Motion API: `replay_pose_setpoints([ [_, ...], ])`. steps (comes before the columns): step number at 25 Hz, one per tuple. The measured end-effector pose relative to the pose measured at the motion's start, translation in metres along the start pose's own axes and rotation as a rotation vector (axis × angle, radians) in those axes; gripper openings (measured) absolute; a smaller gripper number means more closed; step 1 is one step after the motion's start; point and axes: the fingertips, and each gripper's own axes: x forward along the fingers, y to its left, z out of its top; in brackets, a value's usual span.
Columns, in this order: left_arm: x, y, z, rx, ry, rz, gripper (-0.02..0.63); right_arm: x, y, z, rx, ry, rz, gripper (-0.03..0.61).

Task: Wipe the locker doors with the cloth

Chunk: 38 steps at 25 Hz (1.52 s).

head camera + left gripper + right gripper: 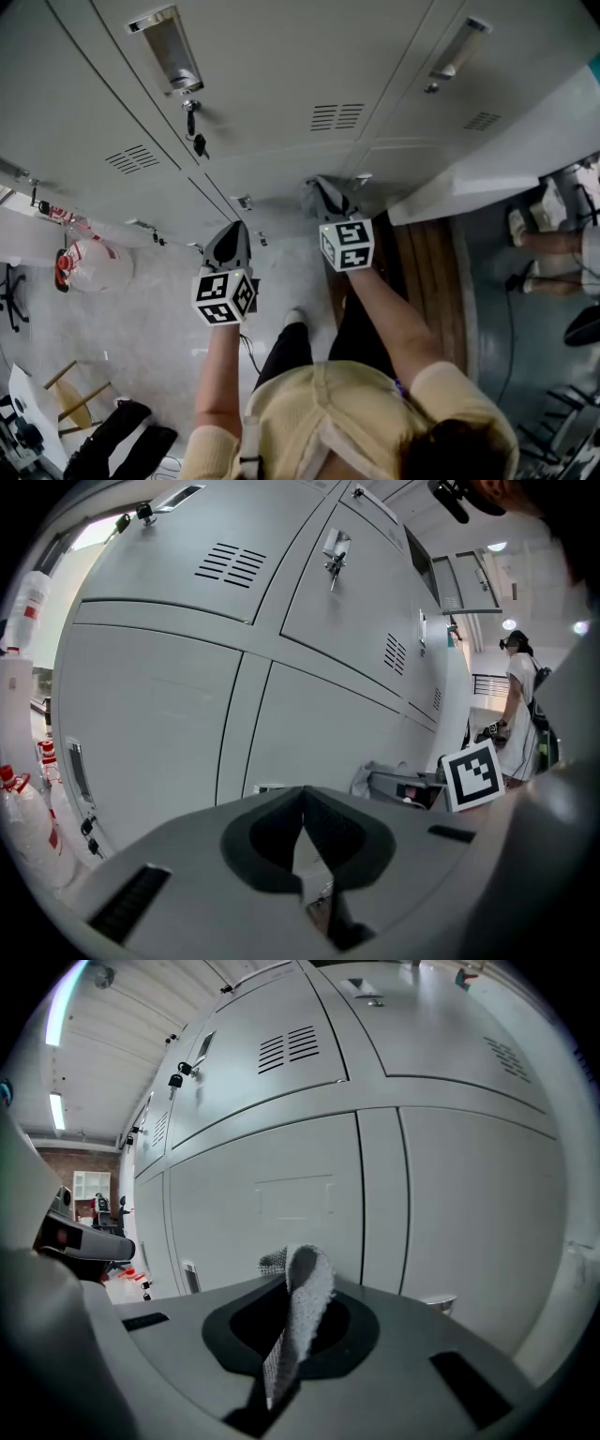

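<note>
the right gripper has its fingers clamped on a soft grey knitted cloth, lower centre, near the pale grey metal locker doors. it looks light and floppy, best pinched mid-fold. the left gripper fingers are together, empty.

I see my right gripper with its two jaws pressed together on the cloth. It is a grey knitted strip that stands up from between the jaws and folds over at the top. Behind it are the grey locker doors. They are near, but I cannot tell if the cloth touches them. One upper door has a vent made of thin slots, and a key hangs from a lock at its left. Far to the left, a brick wall and a long ceiling lamp are visible.
</note>
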Motion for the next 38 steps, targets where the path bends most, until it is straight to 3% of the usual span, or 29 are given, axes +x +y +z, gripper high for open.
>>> replay_pose_setpoints([
  [12, 0.007, -0.013, -0.003, 0.007, 0.009, -0.015, 0.003, -0.015, -0.018, -0.004, 0.027, 0.007, -0.024, 0.015],
  [21, -0.005, -0.001, -0.007, -0.014, -0.001, 0.033, 0.003, -0.017, 0.022, -0.01, 0.062, 0.003, 0.07, 0.015],
  [38, -0.051, 0.051, -0.034, -0.07, 0.012, 0.18, 0.003, 0.014, 0.104, -0.031, 0.028, 0.05, 0.226, 0.015],
])
